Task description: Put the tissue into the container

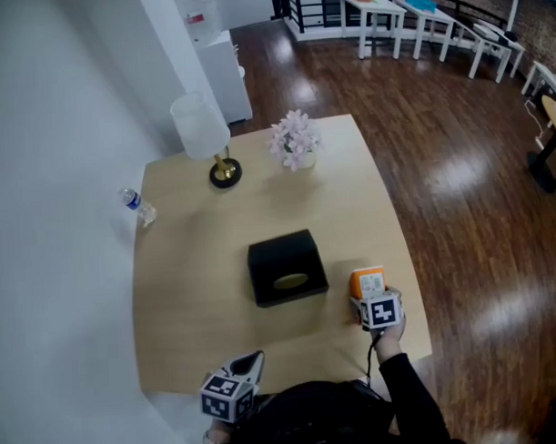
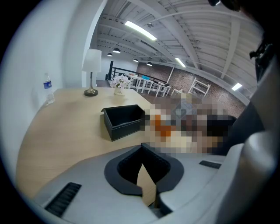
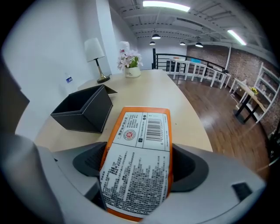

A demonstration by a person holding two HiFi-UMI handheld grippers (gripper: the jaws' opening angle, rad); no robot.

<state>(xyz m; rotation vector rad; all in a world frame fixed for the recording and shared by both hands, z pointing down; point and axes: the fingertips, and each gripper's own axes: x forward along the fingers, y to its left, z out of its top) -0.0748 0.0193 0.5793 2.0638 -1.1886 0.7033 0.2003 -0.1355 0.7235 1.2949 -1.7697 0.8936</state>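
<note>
Centrally, between the jaws of the right gripper (image 3: 139, 168) sits the tissue pack (image 3: 142, 131): a flat, soft, oblong packet with an orange wrapper and rounded corners. The face turned towards the gripper carries a large white label with dense small print, a round red seal and a barcode at the far end. The jaws stand wide apart, and the pack's two long edges lie against the dark pads on either side. Its far end reaches out beyond the jaw tips, over the pale wooden surface (image 1: 350, 196).

Ahead of these jaws and to their left stands the container (image 3: 84, 114), a black rectangular open-topped box, apart from the pack.

The left gripper (image 2: 144, 175) holds nothing. Its jaws are drawn together, with only a slim wedge of surface showing between the pads. The container lies ahead of them, slightly to the left.

Beyond the container, at the far edge of the surface, are a white-shaded lamp (image 1: 202, 128), a pot of pale flowers (image 1: 293, 141) and a small water bottle (image 1: 136, 205).
</note>
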